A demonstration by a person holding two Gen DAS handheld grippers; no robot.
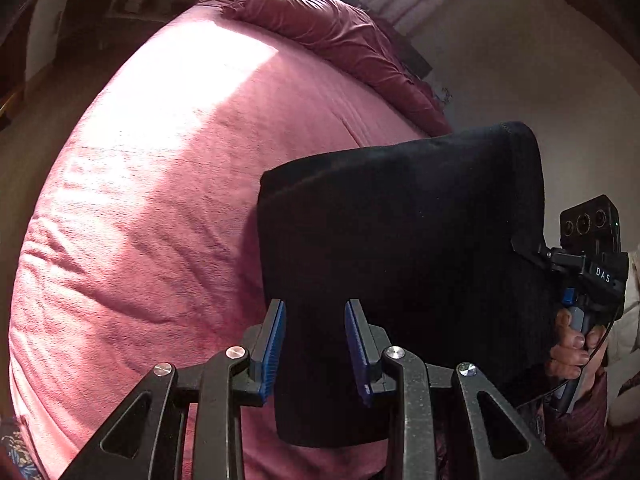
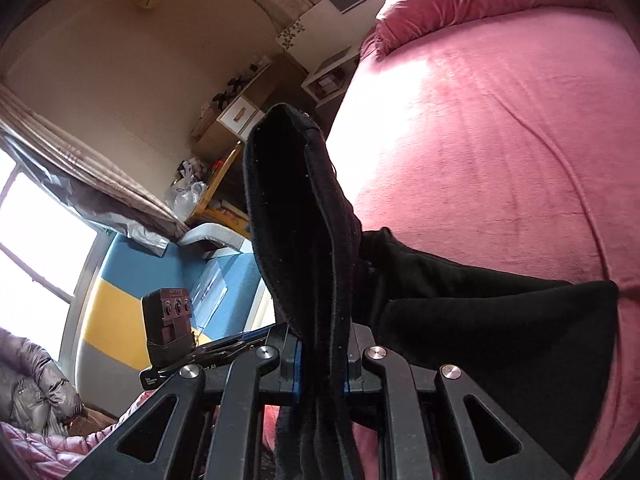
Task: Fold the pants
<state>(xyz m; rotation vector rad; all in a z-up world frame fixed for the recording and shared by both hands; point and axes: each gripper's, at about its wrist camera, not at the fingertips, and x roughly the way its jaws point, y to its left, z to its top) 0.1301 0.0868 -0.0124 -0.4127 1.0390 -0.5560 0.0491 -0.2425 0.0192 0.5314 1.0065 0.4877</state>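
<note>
Black pants hang folded over the pink bed, lifted at their right edge. My right gripper, held by a hand, pinches that edge. The right wrist view shows my right gripper shut on a thick bunch of the pants, which stands up between its blue pads; the rest trails right onto the bed. My left gripper hovers at the lower left part of the pants with its jaws apart. The dark cloth shows between the blue pads, but they do not press it.
A crumpled pink duvet lies at the bed's far end. Off the bed's left side, the right wrist view shows shelves with a drawer, a blue and yellow pad, a bright window and a puffy jacket.
</note>
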